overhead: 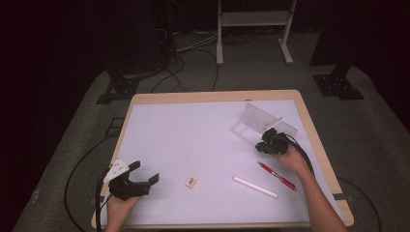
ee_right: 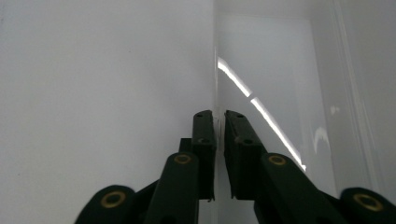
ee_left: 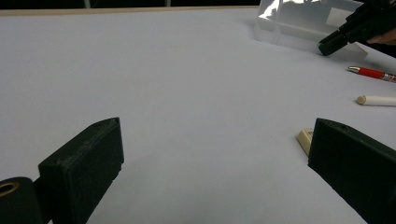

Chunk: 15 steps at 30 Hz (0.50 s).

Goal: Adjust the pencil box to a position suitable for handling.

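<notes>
— Two jaws pinched tight on one thin wall: that's the right gripper (overhead: 269, 137), clamped on the edge of the clear plastic box (overhead: 263, 120) near the table's (overhead: 145, 99) far right corner.

— Will it hold?

— I'd guess the box is very light and fairly stiff, but glossy, so slippery, and that wall may flex or crack under a hard squeeze. Low on the wall, near a corner, seems the safest grip.

— And the other hand?

— The left gripper (overhead: 145, 175) rests by the near left corner, jaws wide apart, holding nothing. The eraser (overhead: 191, 181), white stick (overhead: 255, 187) and red pen (overhead: 277, 176) lie toward the near edge.
</notes>
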Each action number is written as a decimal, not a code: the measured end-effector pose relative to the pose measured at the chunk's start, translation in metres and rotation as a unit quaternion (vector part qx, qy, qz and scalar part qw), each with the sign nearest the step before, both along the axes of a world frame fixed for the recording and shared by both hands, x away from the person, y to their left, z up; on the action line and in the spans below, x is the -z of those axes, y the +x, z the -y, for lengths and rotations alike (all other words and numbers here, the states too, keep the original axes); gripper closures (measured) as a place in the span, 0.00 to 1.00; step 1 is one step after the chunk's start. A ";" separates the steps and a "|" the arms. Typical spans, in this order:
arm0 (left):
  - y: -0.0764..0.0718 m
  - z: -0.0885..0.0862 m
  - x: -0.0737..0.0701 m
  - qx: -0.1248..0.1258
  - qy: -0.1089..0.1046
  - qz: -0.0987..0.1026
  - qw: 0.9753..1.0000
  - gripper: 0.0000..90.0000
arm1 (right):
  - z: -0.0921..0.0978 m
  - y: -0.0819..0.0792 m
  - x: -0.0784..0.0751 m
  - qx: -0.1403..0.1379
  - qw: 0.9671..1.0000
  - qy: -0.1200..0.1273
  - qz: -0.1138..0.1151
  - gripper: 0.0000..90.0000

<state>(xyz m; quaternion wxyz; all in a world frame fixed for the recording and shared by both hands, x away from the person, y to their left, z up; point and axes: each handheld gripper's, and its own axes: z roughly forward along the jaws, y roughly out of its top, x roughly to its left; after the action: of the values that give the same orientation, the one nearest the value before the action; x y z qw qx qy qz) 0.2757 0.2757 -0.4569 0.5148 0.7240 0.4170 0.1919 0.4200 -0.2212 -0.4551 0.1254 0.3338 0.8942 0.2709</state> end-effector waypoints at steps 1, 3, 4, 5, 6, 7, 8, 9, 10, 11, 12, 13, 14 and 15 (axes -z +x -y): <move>0.000 0.000 0.000 0.000 0.001 -0.001 1.000 0.03 | 0.000 0.000 0.000 0.000 1.000 0.002 0.000 0.93; 0.000 0.000 0.000 0.001 0.001 -0.001 1.000 0.03 | 0.001 0.000 0.000 -0.002 1.000 0.004 -0.001 0.93; 0.000 0.000 0.000 0.001 0.001 -0.002 1.000 0.03 | 0.000 0.000 0.000 -0.003 1.000 0.003 0.000 0.93; 0.000 0.000 0.000 0.001 0.000 -0.002 1.000 0.03 | 0.001 0.000 0.000 -0.004 1.000 0.001 0.001 0.94; 0.000 -0.001 0.000 0.001 0.000 -0.002 1.000 0.03 | 0.001 0.000 0.000 -0.007 1.000 0.000 0.004 0.94; 0.000 -0.001 0.000 0.001 0.000 -0.002 1.000 0.03 | 0.001 0.000 0.000 -0.008 1.000 -0.002 0.007 0.94; 0.000 -0.001 0.000 0.001 0.000 -0.002 1.000 0.03 | 0.001 0.000 0.000 -0.007 1.000 -0.004 0.008 0.95; 0.000 -0.001 0.000 0.001 -0.003 -0.002 1.000 0.03 | 0.001 0.000 0.000 -0.009 1.000 -0.005 0.009 0.95; 0.000 -0.001 0.000 0.001 -0.004 -0.002 1.000 0.03 | 0.001 -0.001 0.000 -0.010 1.000 -0.006 0.010 0.95; 0.000 -0.001 0.000 0.001 -0.005 -0.001 1.000 0.03 | 0.001 -0.001 0.000 -0.012 1.000 -0.007 0.013 0.95; 0.000 -0.001 0.000 0.001 -0.005 -0.001 1.000 0.03 | 0.001 -0.001 0.000 -0.011 1.000 -0.007 0.014 0.95; 0.000 -0.001 0.000 0.001 -0.005 -0.001 1.000 0.03 | 0.001 -0.002 -0.001 -0.012 1.000 -0.007 0.017 0.95; 0.000 -0.001 0.000 0.000 -0.006 -0.001 1.000 0.03 | 0.000 -0.002 -0.001 -0.012 1.000 -0.008 0.020 0.95; 0.000 -0.001 0.000 -0.001 -0.008 -0.002 1.000 0.03 | 0.000 -0.002 -0.002 -0.012 1.000 -0.009 0.023 0.95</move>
<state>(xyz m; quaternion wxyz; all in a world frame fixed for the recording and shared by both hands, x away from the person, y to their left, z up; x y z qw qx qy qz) 0.2757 0.2769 -0.4569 0.5200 0.7196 0.4202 0.1877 0.4175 -0.2212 -0.4536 0.1454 0.3154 0.8976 0.2714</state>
